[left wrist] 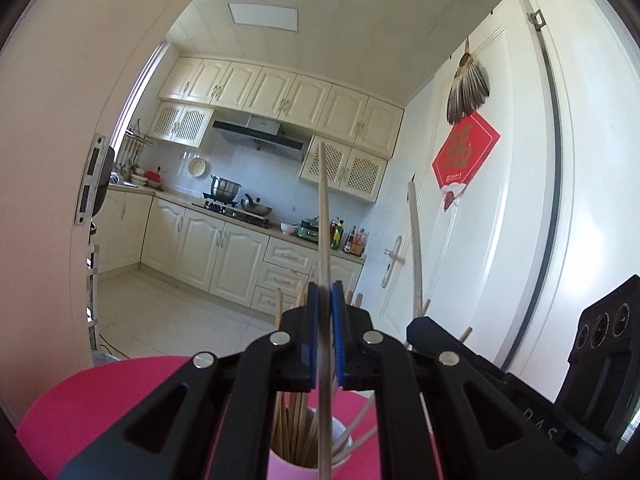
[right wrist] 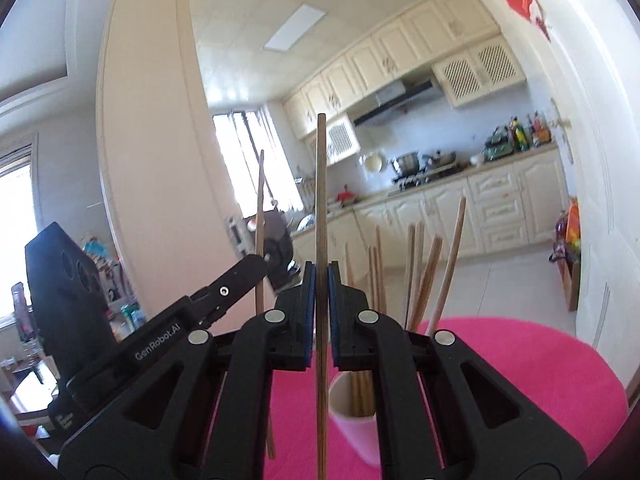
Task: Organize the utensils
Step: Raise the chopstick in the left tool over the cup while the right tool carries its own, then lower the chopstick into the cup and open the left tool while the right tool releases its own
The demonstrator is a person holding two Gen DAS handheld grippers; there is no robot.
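One upright wooden chopstick (left wrist: 325,216) is clamped by left gripper (left wrist: 325,312); another brown chopstick (right wrist: 321,208) by right gripper (right wrist: 321,292), apparently above white cup (right wrist: 356,428)

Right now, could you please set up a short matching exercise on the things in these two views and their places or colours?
Things:
1. left hand-held gripper
2. cup
3. tablecloth
4. diamond poster

Descriptions:
A. pink, covers the round table
B. red, hangs on the white door
C. shut on a single upright chopstick
D. holds a bundle of chopsticks

Pairs: 1-C, 2-D, 3-A, 4-B
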